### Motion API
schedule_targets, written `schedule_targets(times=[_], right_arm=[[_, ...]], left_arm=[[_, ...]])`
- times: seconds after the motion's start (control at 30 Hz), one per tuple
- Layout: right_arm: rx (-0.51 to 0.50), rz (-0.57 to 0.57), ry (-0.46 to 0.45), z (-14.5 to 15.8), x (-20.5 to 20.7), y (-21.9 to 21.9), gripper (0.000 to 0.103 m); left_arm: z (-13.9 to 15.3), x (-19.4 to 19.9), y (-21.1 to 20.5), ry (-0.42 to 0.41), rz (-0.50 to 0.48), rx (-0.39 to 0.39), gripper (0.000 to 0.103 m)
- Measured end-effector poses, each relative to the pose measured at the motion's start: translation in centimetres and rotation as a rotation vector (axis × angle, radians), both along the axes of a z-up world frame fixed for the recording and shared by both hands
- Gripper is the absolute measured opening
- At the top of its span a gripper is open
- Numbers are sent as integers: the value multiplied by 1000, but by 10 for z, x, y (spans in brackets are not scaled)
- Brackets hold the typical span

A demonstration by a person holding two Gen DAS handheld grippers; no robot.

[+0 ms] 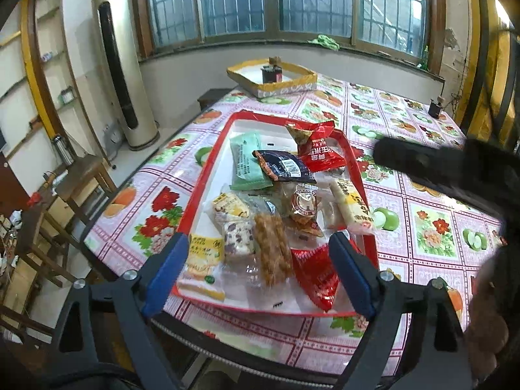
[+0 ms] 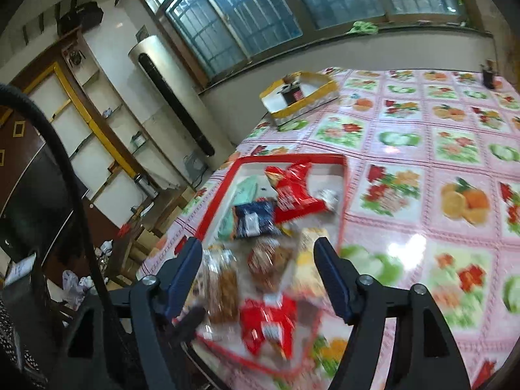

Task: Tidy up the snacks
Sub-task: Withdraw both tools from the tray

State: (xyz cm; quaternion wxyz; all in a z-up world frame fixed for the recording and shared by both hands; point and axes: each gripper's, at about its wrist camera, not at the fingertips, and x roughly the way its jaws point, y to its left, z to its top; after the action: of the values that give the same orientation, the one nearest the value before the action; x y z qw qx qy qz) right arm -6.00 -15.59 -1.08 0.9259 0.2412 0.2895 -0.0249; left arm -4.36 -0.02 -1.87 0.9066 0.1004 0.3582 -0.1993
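Note:
A red-rimmed white tray (image 1: 208, 175) lies on the floral tablecloth and holds several snack packs: a green pack (image 1: 248, 162), a dark blue pack (image 1: 286, 165), a red bag (image 1: 317, 146), a brown bar (image 1: 271, 247), another red pack (image 1: 317, 278). My left gripper (image 1: 260, 273) is open and empty above the tray's near end. My right gripper (image 2: 260, 276) is open and empty above the tray (image 2: 214, 208), over blurred packs (image 2: 269, 260). Its dark body (image 1: 438, 165) shows at the right of the left wrist view.
A yellow-edged cardboard box (image 1: 273, 79) with a small dark object stands at the table's far side; it also shows in the right wrist view (image 2: 302, 97). A small dark jar (image 1: 435, 107) stands at the far right. Wooden stools (image 1: 81, 178) and a tower air conditioner (image 1: 123, 68) stand left.

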Motion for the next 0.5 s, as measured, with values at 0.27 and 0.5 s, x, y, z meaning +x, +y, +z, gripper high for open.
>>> schedule_targets(times=[0.27,0.5], right_arm=[[11,-37,17,-13,-44,14,73],[-16,-25,-2,-4,-53,33,73]], left_arm=[[0,-32,13,-32,31,32,92],[22,-38,44,-49,87,-37,92]])
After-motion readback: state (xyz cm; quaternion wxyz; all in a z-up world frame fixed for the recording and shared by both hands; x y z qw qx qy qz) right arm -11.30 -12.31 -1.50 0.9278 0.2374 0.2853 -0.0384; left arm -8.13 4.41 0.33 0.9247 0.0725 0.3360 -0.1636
